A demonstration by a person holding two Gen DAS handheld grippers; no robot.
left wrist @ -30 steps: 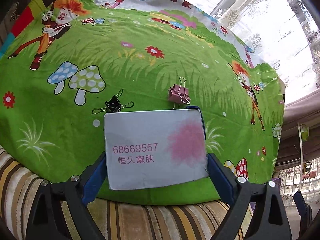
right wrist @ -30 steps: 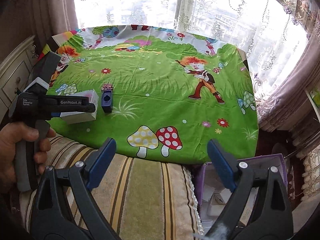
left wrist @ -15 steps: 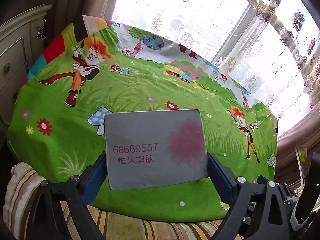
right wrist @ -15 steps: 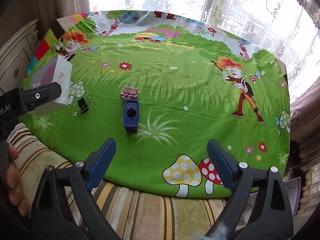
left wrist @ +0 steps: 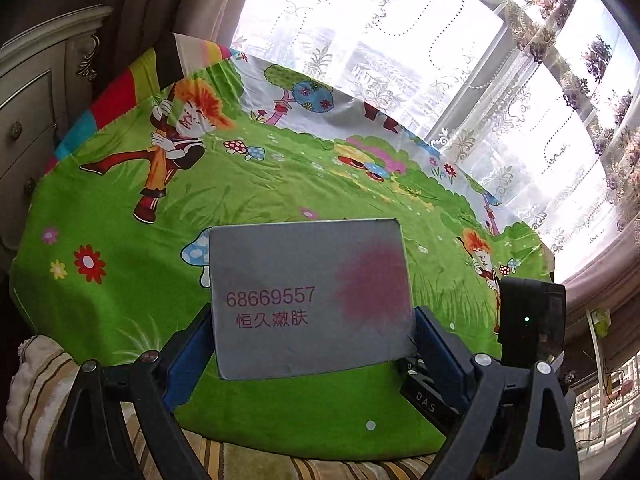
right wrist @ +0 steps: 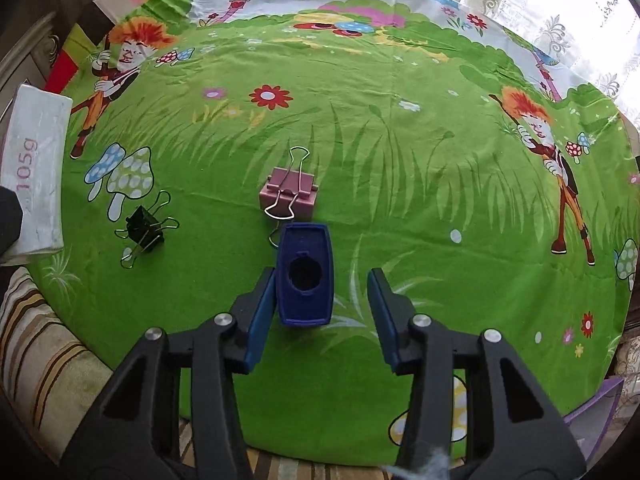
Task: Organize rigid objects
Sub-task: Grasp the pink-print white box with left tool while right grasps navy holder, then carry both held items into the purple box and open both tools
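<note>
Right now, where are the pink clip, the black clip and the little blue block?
pink clip (right wrist: 287, 196), right wrist view, on its pink body
black clip (right wrist: 144, 230), right wrist view, on its black body
blue block (right wrist: 305, 276), right wrist view, beside its round hole

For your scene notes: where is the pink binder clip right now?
In the right wrist view, the pink binder clip lies mid-cloth, just beyond the blue block, right of the black binder clip.

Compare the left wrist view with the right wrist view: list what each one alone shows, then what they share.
Only the left wrist view: the left gripper shut on the white box, showing its face with red print and a pink blotch, and the window.

Only the right wrist view: the right gripper, its jaws just closing around the blue block with a gap on one side, the pink binder clip and the black binder clip.

Both: the green cartoon cloth and the box.
</note>
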